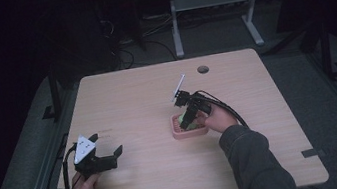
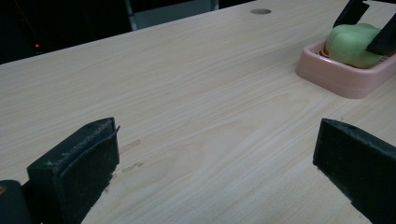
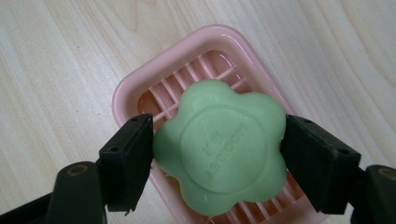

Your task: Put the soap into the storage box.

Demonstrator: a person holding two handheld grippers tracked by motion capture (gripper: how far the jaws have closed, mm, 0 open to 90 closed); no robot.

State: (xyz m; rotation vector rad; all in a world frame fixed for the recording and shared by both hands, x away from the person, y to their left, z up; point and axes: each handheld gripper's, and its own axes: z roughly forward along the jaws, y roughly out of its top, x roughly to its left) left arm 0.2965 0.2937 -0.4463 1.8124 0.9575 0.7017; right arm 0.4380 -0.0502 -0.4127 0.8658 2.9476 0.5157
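While clamped by the right gripper [image 3: 219, 149], green soap [image 3: 222, 144] over pink dish [image 3: 135, 88]; left gripper [image 2: 210, 172] agape.

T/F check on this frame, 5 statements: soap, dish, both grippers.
1. The right gripper is shut on the green soap. True.
2. The soap is a plain rectangle. False: it is flower-shaped with a stamped round centre.
3. The soap dish is blue. False: it is pink, with a ribbed floor.
4. The left gripper is open, with nothing between its jaws. True.
5. The left gripper touches the dish. False: it sits apart, to the dish's left in the high view.
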